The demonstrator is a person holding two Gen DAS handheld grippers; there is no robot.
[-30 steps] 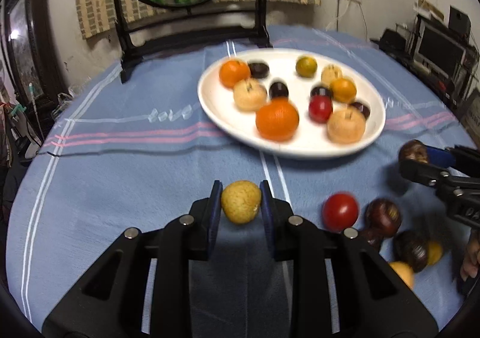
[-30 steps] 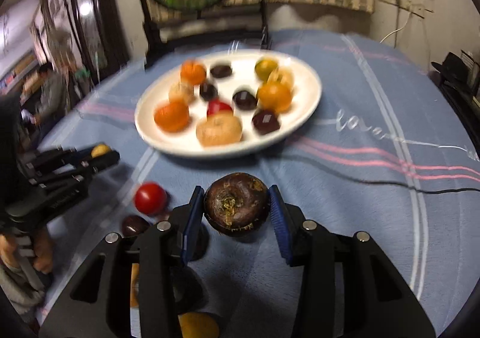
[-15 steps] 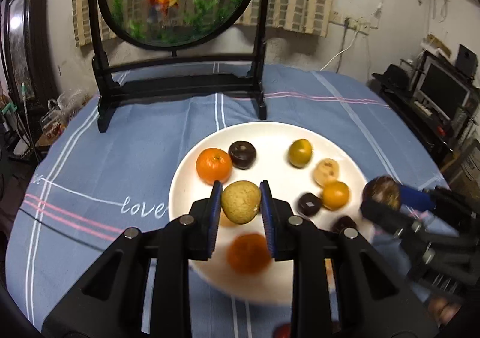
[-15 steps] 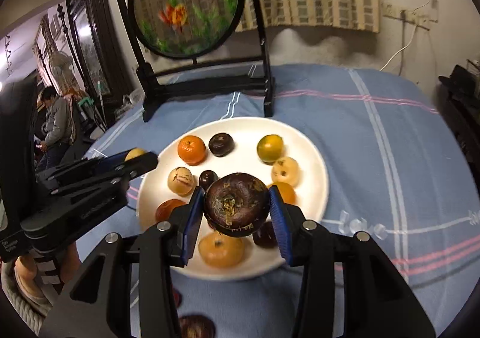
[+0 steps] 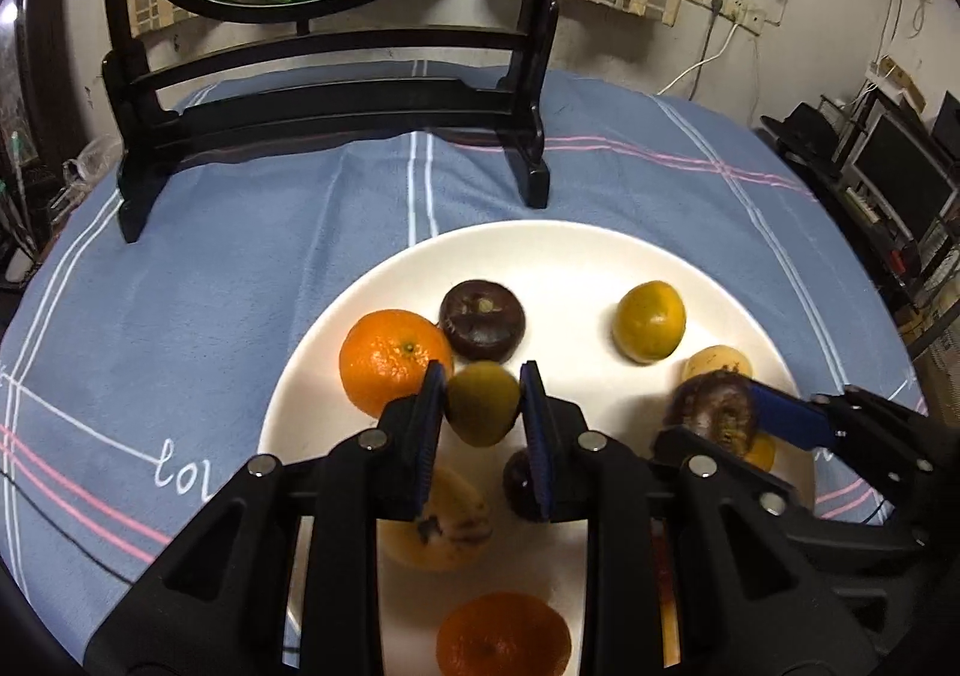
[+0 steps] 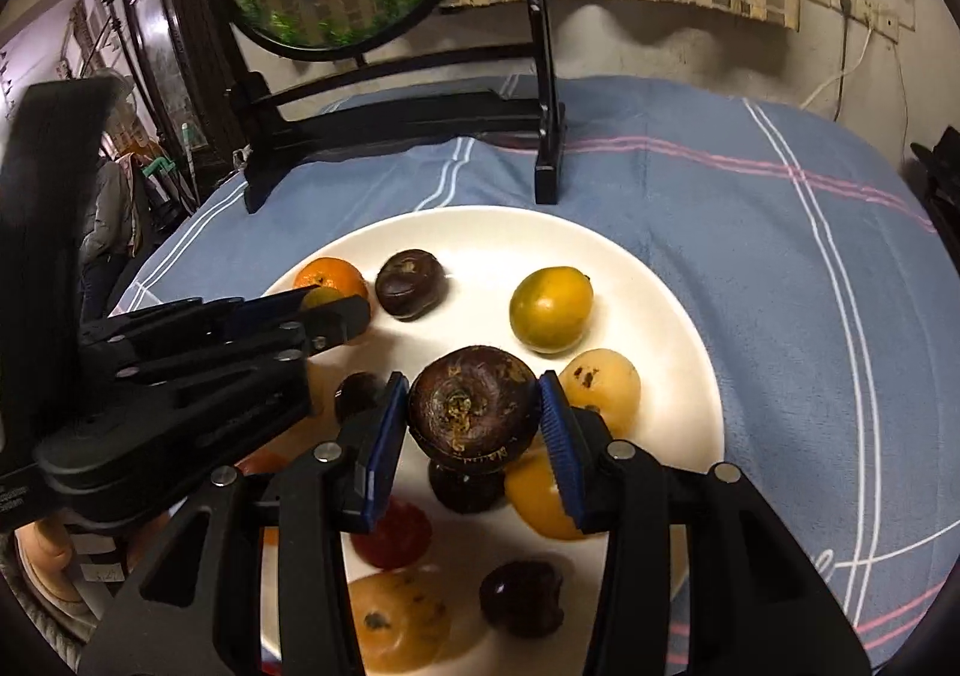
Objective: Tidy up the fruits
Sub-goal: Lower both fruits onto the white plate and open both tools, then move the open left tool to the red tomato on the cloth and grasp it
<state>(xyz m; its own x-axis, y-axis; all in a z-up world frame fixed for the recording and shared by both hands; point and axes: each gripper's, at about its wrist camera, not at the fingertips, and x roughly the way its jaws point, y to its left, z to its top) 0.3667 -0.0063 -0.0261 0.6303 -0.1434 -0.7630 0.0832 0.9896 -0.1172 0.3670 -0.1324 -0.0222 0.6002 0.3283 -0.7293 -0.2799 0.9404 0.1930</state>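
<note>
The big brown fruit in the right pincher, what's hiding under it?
Below the dark brown fruit sits another dark fruit on the white plate, with an orange fruit beside it. Most of that lower fruit is covered.

In front of me a round table [image 5: 252,256] wears a blue cloth [image 6: 780,268] crossed by white and pink lines. A white plate [image 5: 558,256] lies directly on the cloth. Just behind the plate stands a black wooden stand [image 5: 336,105]; one foot [image 6: 547,178] rests close to the plate's far rim.
</note>
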